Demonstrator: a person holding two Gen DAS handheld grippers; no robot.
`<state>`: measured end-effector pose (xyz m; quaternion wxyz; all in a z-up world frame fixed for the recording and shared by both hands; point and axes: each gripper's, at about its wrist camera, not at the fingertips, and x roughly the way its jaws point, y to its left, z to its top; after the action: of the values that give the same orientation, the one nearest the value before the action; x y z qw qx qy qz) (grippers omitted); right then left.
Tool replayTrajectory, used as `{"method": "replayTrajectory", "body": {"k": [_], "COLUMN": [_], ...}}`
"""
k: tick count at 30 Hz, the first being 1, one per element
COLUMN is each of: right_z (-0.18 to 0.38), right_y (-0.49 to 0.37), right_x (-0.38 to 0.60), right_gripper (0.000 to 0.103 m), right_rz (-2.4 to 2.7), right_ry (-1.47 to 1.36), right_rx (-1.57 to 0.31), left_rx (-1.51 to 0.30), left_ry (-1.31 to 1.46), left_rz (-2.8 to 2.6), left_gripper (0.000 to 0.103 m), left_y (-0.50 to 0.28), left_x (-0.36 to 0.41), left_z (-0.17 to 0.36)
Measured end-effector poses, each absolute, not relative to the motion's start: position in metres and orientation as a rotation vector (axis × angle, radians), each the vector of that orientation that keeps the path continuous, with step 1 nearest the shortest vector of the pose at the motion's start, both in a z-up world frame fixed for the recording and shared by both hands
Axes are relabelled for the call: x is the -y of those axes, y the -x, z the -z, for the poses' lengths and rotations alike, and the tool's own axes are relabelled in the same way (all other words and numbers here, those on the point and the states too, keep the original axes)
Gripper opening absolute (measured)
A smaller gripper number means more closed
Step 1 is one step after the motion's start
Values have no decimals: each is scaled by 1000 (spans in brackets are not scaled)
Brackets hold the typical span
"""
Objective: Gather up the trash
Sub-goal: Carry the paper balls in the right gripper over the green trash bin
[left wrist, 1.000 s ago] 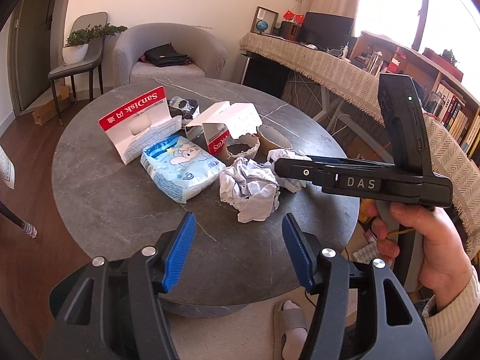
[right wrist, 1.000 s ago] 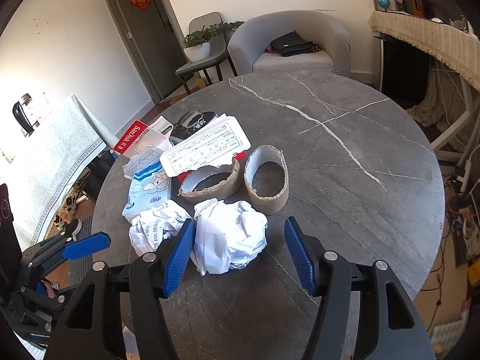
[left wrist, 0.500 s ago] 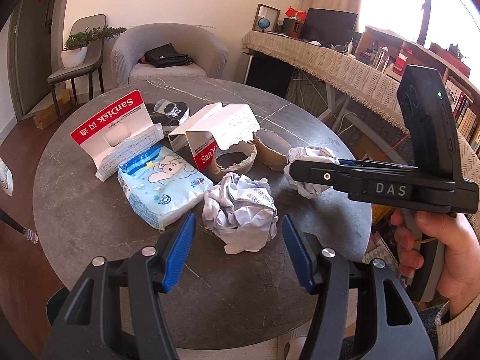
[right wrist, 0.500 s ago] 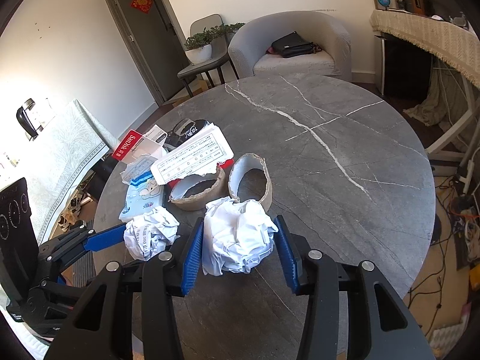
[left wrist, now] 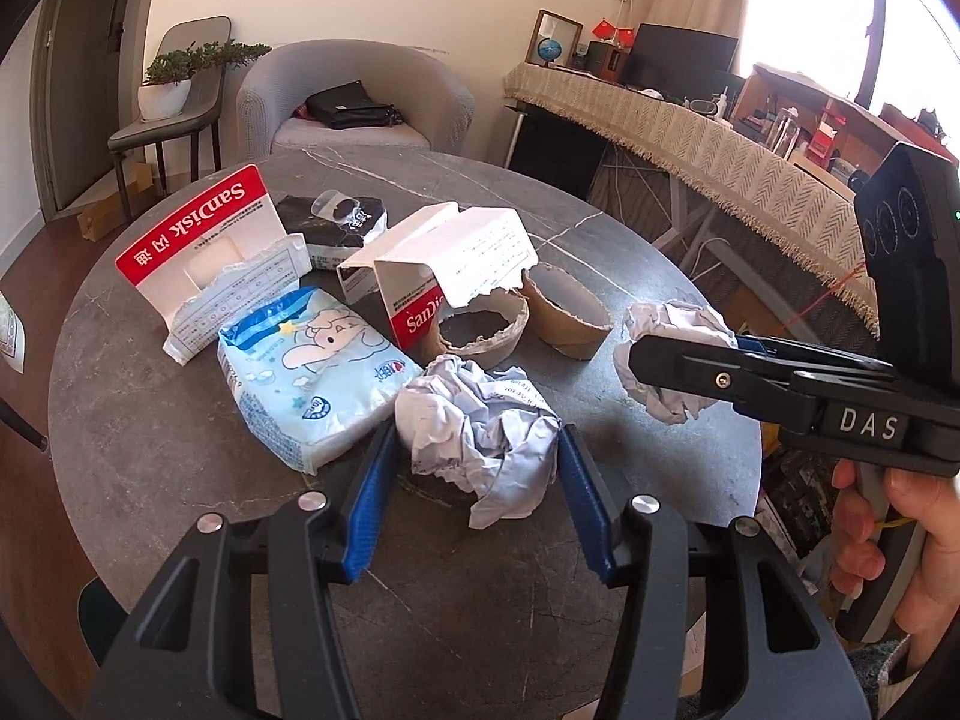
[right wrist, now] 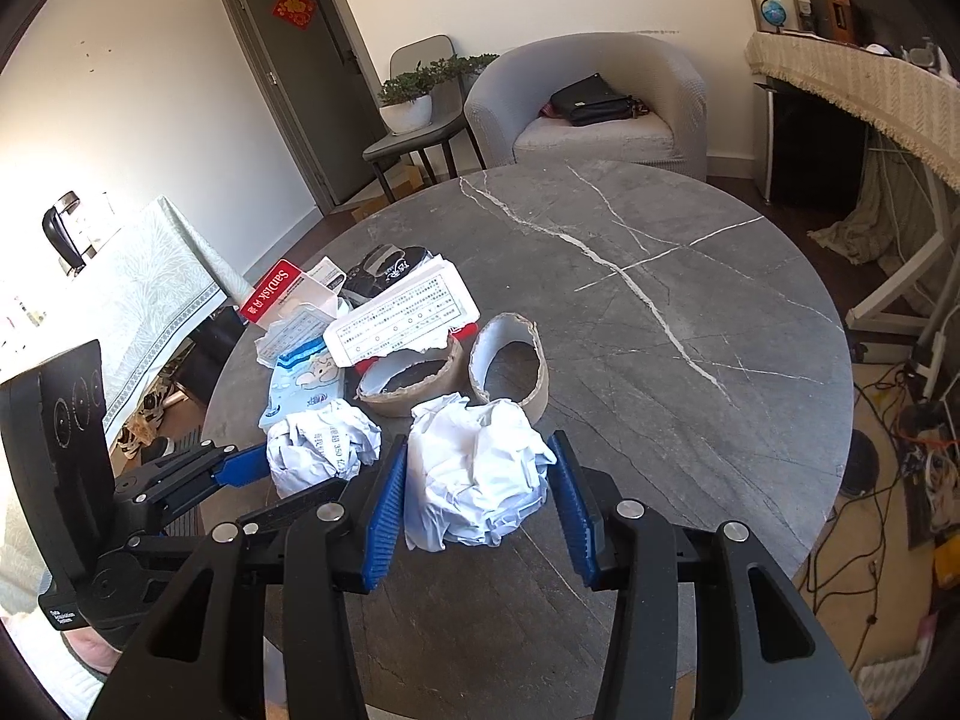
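Your right claw (right wrist: 477, 483) has just closed on its paper wad (right wrist: 474, 471); your left claw (left wrist: 474, 468), narrowing, brackets another wad (left wrist: 477, 429) near the surface's (right wrist: 660, 312) front edge without gripping yet: 2 pickups underway.

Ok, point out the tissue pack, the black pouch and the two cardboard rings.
tissue pack (left wrist: 312, 372), left wrist view, printed front.
black pouch (left wrist: 336, 222), left wrist view, top face.
cardboard rings (right wrist: 510, 366), right wrist view, right ring's inner wall.

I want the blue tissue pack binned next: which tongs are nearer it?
Left. The left tongs, just closing around a printed paper ball, sit beside the pack; the right tongs, just closed on a white paper ball, are farther off.
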<state>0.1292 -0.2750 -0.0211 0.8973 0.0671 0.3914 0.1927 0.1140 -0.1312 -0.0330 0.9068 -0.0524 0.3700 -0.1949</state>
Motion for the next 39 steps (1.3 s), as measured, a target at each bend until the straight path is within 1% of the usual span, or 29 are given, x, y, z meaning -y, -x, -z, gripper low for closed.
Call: {"method": "replayTrajectory", "body": {"k": [5,13,18,24,31,39], "right_z": [15,3,0,-9,-14,-10], "right_y": [-126,-124,-122,-119,-115,-116], "right_x": [274,258,244,214,162,101], "right_gripper": [47,47,47,47,47,47], "right_rz": [-399,-420,-445,-496,-591,-682], "right_ry": [-129,-104,-89,-74,-59,-28], "right_rx": [-796,-778,-769,-746,-726,-736], "left_rx": [-764,-702,-673,-653,-703,-813], "left_ry": [132,149,159,172,212,253], "left_rz": [428,441,396,292,186,103], "left_gripper": [54,54,55,55,55,55], "left_y": [-111,-97,-90,-80,-67,-53], "left_x": [130,114,90,41,-20,-74], "left_z": [29,5,-6,-15,-3,32]}}
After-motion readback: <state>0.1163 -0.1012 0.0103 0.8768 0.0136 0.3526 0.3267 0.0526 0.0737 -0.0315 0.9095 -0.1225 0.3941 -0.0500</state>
